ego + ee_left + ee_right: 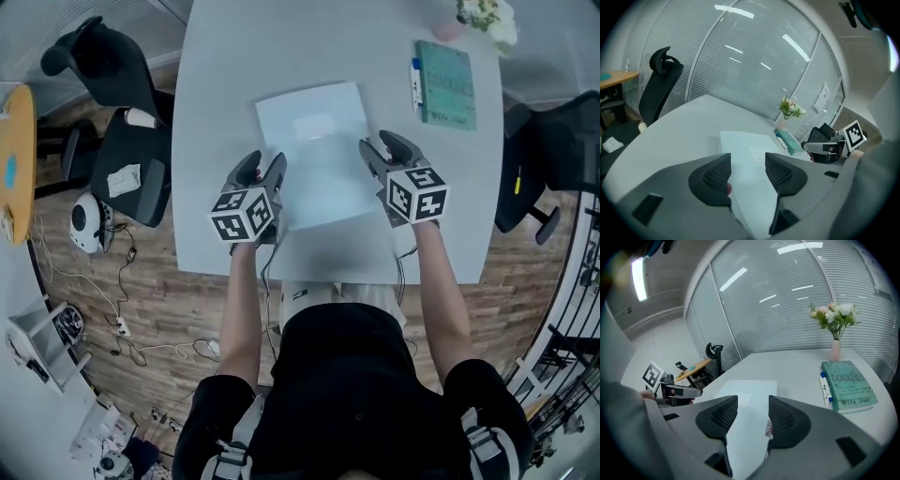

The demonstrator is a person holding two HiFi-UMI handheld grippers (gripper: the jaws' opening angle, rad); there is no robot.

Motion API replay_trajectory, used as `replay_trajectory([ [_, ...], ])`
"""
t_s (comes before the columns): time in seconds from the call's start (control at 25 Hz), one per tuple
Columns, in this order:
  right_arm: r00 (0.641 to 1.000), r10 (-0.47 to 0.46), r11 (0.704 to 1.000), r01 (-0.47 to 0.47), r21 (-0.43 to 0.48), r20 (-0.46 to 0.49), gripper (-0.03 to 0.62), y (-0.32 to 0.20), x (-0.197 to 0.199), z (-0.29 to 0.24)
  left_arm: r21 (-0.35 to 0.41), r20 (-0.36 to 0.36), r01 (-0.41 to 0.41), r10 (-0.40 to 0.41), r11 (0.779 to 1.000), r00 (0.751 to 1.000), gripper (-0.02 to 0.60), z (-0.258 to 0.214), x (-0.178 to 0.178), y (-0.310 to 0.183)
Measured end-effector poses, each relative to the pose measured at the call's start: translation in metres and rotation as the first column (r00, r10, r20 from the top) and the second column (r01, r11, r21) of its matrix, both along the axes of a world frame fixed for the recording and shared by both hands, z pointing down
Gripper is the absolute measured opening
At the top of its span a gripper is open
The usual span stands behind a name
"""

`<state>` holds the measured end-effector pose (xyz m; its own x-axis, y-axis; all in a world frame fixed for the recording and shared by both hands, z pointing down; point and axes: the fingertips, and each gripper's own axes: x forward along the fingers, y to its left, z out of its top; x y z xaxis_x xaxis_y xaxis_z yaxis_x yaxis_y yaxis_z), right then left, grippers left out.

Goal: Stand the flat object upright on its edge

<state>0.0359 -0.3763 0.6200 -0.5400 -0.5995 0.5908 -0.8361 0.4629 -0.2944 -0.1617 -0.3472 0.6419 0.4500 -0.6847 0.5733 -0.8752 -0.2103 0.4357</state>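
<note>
With jaws open and empty on left gripper (pixel 265 161) and right gripper (pixel 380 142), pinch opposite side edges of the flat sheet (pixel 314 141) together. Then tip up slowly, both sides level — probably bendy.

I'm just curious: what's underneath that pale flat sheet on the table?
The sheet lies flat on the grey table, which shows all round it; anything beneath it is covered.

Surface: pale grey rounded tabletop (pixel 225 75) is carrying everything before me | Middle: pale blue flat rectangular panel (pixel 314 141) is lying on it | Far right: teal hardcover book (pixel 447 84) is lying flat, blue-capped white marker (pixel 416 82) just beside its left edge | Beyond: small pink vase (pixel 447 31) is standing with flowers.
</note>
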Motion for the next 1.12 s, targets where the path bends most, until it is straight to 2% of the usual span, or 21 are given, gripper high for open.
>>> replay_trajectory([
  [0.24, 1.0, -0.005, 0.999, 0.005, -0.052, 0.003, 0.224, -0.018, -0.005, 0.036, -0.06, -0.01, 0.002, -0.003, 0.998, 1.0, 0.238, 0.035, 0.001, -0.011],
  [0.52, 1.0, 0.007, 0.993, -0.004, -0.115, 0.029, 0.253, -0.036, -0.01, 0.064, -0.1, -0.066, 0.063, -0.07, 0.993, 0.995, 0.255, 0.059, -0.006, -0.025],
  [0.8, 0.999, 0.022, 0.991, -0.017, -0.136, 0.032, 0.287, -0.048, -0.011, 0.082, -0.133, -0.146, 0.127, -0.146, 0.983, 0.979, 0.265, 0.073, -0.014, -0.037],
  [1.12, 0.994, 0.055, 0.981, -0.036, -0.19, 0.097, 0.307, -0.056, -0.015, 0.096, -0.17, -0.262, 0.132, -0.174, 0.977, 0.949, 0.267, 0.084, -0.009, -0.044],
])
